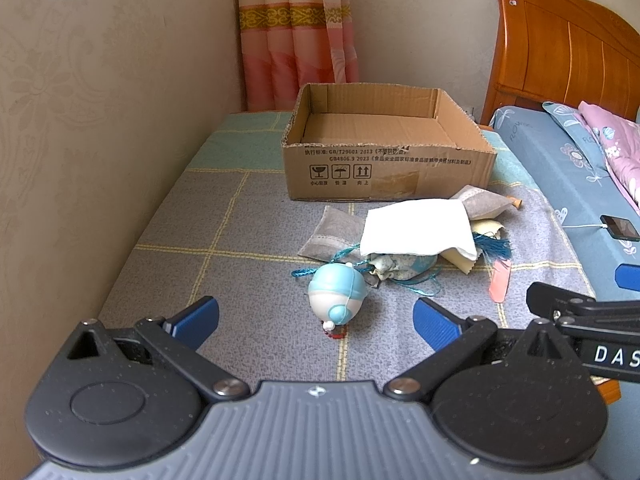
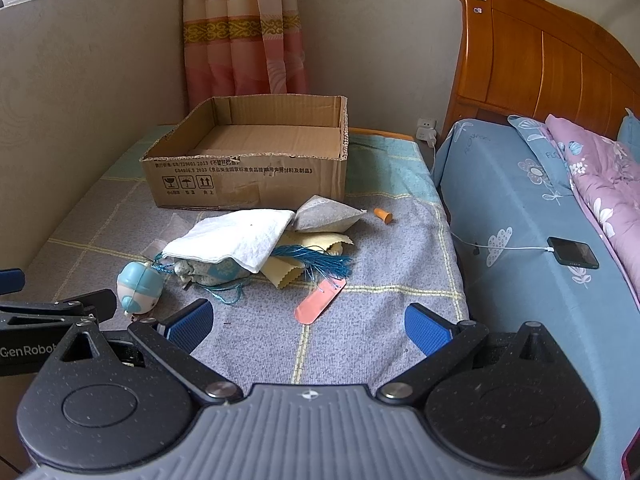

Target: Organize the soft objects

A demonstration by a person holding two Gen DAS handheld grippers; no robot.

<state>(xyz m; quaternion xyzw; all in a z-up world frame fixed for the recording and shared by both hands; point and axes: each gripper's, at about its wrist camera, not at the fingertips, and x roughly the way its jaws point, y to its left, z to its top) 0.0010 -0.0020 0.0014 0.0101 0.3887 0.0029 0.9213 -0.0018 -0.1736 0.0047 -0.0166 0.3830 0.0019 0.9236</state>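
1. The left claw (image 1: 316, 320) hangs spread wide with nothing between its blue fingers, low over the grey checked blanket (image 1: 168, 240).
2. Just ahead of it lies a blue-and-white round toy (image 1: 338, 294), not touched by either finger.
3. The right claw (image 2: 308, 326) is likewise gaping and empty, over bare blanket near a pink flat strip (image 2: 318, 302).
4. The soft objects sit in a loose heap in front of the cardboard box (image 1: 388, 168): a white folded cloth (image 1: 416, 226) lies on top, over a patterned pouch (image 1: 400, 270), a yellow cloth (image 2: 298, 270) and a blue tassel (image 2: 320, 260).
5. Two grey sachets (image 1: 330, 234) flank the heap, one at each side.
6. The box is open-topped and holds nothing.
7. A phone (image 2: 572, 252) lies on the bed to the right.
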